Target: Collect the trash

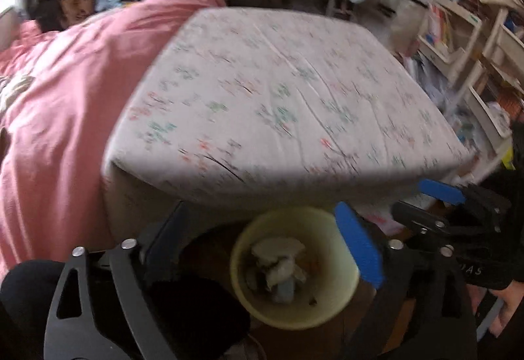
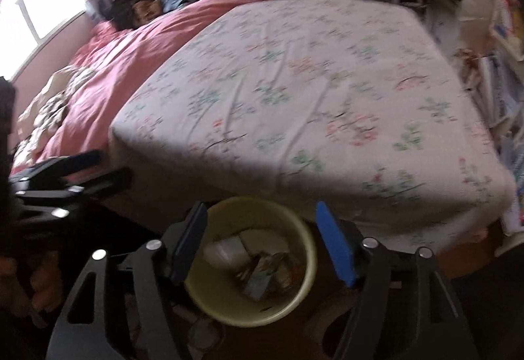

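Left wrist view: the left gripper (image 1: 262,248) hangs over a yellow bin (image 1: 294,307) on the floor at the foot of the bed (image 1: 278,91); jaws wide, nothing between them; crumpled trash (image 1: 278,265) lies inside. Right wrist view: the right gripper (image 2: 262,245) hangs over the same bin, jaws apart and empty.

A big bed (image 2: 311,91) with a flowery sheet and pink blanket (image 2: 137,65) stood by a bright window (image 2: 39,6).

Bin (image 1: 340,304) contents blurred, left tool (image 1: 262,248) base cut off below
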{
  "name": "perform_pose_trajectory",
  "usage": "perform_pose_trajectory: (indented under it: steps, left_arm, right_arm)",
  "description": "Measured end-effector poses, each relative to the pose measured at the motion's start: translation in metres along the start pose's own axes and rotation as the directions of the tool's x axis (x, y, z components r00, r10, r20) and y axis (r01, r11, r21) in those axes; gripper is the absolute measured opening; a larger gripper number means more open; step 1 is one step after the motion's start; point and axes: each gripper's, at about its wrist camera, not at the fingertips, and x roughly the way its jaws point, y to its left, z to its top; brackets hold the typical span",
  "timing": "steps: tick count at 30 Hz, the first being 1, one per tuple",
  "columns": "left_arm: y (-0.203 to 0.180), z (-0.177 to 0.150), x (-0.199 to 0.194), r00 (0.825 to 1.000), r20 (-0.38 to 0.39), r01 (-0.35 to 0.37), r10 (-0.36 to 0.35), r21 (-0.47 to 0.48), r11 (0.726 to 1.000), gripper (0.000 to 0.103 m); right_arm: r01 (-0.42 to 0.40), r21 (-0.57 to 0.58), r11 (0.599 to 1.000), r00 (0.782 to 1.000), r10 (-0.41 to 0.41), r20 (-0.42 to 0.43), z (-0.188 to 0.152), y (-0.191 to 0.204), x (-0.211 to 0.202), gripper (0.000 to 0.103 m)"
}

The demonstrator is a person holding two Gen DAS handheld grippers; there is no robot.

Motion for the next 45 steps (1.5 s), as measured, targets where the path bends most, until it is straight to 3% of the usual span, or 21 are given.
perform_pose_trajectory:
  steps: [5,8,9,12,26,29,32,35,38,41,45]
  left_arm:
    - [0.009,0.007,-0.013,0.997,0.080,-0.017,0.019,-0.026,1.000,0.094]
    - [0.011,0.009,-0.029,0.983,0.179,-0.032,0.036,-0.029,0.999,0.096]
    - [0.011,0.010,-0.033,0.979,0.201,-0.039,0.044,-0.030,0.999,0.096]
    - [0.012,0.012,-0.040,0.966,0.251,-0.044,0.052,-0.040,0.998,0.096]
    - [0.024,0.012,-0.042,0.964,0.265,0.017,0.008,-0.095,0.995,0.096]
    - [0.025,0.008,-0.045,0.953,0.301,0.057,-0.024,-0.102,0.993,0.096]
    - [0.017,0.004,-0.052,0.940,0.338,0.070,-0.049,-0.049,0.996,0.096]
    - [0.002,-0.001,-0.058,0.929,0.367,0.043,-0.050,0.028,0.999,0.096]
    - [-0.006,-0.001,-0.056,0.929,0.370,-0.026,0.003,0.057,0.998,0.096]
    - [-0.006,0.002,-0.051,0.937,0.343,-0.093,0.071,0.048,0.995,0.096]
    - [0.007,0.008,-0.045,0.956,0.285,-0.070,0.069,-0.007,0.998,0.096]
  right_arm:
    - [0.102,0.001,0.995,0.984,-0.101,0.147,-0.001,0.001,-0.016,0.085]
    - [0.203,-0.002,0.979,0.942,-0.195,0.272,-0.001,0.006,-0.032,0.093]
    - [0.244,-0.004,0.970,0.914,-0.228,0.336,-0.002,0.009,-0.040,0.095]
    - [0.282,-0.014,0.959,0.885,-0.254,0.390,0.000,0.012,-0.045,0.095]
    - [0.286,-0.053,0.957,0.897,-0.248,0.365,0.003,0.015,-0.037,0.095]
    - [0.285,-0.051,0.957,0.900,-0.248,0.358,0.003,0.015,-0.035,0.095]
    - [0.281,-0.050,0.958,0.903,-0.246,0.353,0.002,0.015,-0.034,0.095]
    - [0.280,-0.049,0.959,0.904,-0.246,0.350,0.002,0.015,-0.034,0.095]
    - [0.280,-0.045,0.959,0.903,-0.247,0.351,0.001,0.015,-0.034,0.095]
    - [0.280,-0.038,0.959,0.903,-0.250,0.350,0.001,0.013,-0.034,0.095]
    - [0.281,-0.035,0.959,0.902,-0.252,0.351,0.001,0.013,-0.034,0.095]
